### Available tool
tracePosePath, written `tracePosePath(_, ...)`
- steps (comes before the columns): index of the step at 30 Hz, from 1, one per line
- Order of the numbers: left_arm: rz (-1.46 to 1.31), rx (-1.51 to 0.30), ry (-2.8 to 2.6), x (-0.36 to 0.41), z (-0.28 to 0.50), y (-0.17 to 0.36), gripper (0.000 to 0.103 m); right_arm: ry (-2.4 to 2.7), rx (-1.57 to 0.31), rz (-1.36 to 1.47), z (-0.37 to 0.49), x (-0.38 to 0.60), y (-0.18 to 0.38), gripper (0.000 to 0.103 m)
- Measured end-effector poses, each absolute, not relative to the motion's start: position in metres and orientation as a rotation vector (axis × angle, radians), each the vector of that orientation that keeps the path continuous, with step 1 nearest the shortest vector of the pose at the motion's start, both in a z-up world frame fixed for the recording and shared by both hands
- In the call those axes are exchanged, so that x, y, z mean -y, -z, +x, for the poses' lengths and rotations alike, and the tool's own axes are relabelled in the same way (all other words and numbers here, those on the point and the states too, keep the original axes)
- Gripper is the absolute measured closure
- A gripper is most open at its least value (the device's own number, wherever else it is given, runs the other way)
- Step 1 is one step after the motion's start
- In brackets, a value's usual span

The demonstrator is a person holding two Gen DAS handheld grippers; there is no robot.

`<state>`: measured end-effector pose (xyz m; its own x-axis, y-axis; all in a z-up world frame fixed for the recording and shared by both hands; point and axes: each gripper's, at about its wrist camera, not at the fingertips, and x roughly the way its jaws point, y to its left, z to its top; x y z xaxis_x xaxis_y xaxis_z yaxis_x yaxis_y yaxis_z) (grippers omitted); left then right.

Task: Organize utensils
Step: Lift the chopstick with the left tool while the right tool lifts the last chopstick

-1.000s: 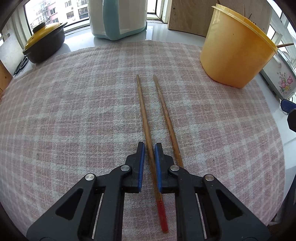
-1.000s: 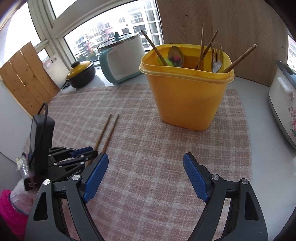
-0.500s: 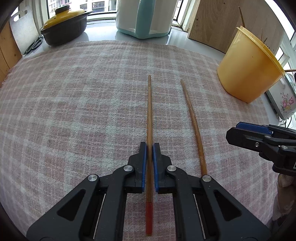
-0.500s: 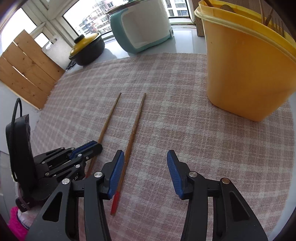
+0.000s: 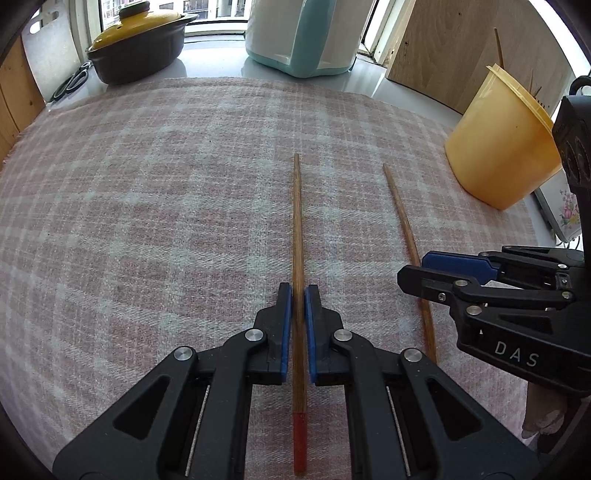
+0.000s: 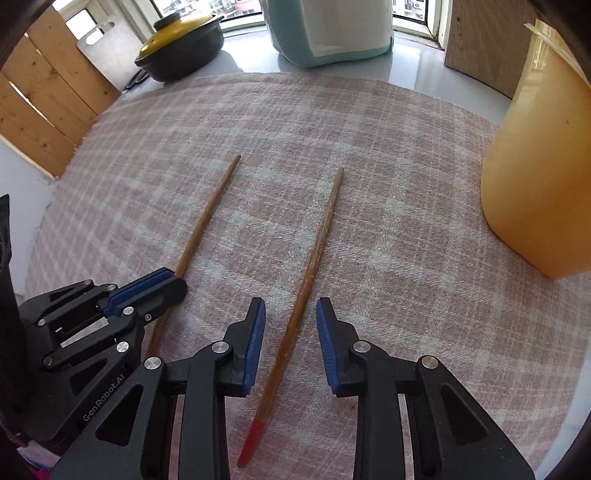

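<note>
Two wooden chopsticks with red ends lie on the pink checked cloth (image 5: 166, 206). My left gripper (image 5: 298, 295) is shut on the left chopstick (image 5: 297, 221); it also shows in the right wrist view (image 6: 207, 225), with the left gripper (image 6: 155, 286) on it. My right gripper (image 6: 291, 317) is open and straddles the right chopstick (image 6: 317, 243), pads apart from it. In the left wrist view the right gripper (image 5: 436, 266) covers part of that chopstick (image 5: 400, 214). The yellow utensil bucket (image 5: 498, 147) stands at the right, also in the right wrist view (image 6: 543, 166).
A black pot with a yellow lid (image 5: 136, 44) and a teal and white appliance (image 5: 303, 33) stand behind the cloth. Wooden boards (image 6: 40, 96) lean at the left. A wooden panel (image 5: 461, 48) stands behind the bucket. A floral white appliance (image 5: 565, 214) sits at the right edge.
My left gripper closed on the left chopstick. My right gripper came down and forward over the right chopstick and narrowed its opening.
</note>
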<state>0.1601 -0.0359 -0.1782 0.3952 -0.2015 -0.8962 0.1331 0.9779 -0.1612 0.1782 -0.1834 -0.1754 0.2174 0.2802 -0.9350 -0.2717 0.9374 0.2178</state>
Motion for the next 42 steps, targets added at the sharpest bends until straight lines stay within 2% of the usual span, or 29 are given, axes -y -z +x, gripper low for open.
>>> tracePosePath(1,-0.048,-1.145,0.214,0.039,0.162,0.178,0.096,-0.377,-1.298,-0.017,0.179,0.182,0.176,0.092)
tracePosePath(2,-0.025,-1.142,0.213,0.042,0.165,0.178,0.095,-0.369,-1.297,-0.05,0.18,0.18,0.176,0.095)
tracePosePath(7,-0.034,-1.133,0.214,0.042,0.174,0.179,0.098,-0.397,-1.312,-0.094,0.187,0.183,0.177,0.098)
tracePosePath(14,-0.156,-1.136,0.208,0.029,0.17,0.175,0.099,-0.418,-1.279,-0.029,0.178,0.197,0.172,0.098)
tracePosePath(24,-0.222,-1.055,0.226,0.032,0.151,0.14,0.099,-0.452,-1.182,0.003,0.161,0.213,0.141,0.098)
tracePosePath(42,-0.219,-0.889,0.316,0.088,0.131,0.063,0.099,-0.415,-0.99,0.076,0.141,0.275,0.074,0.098)
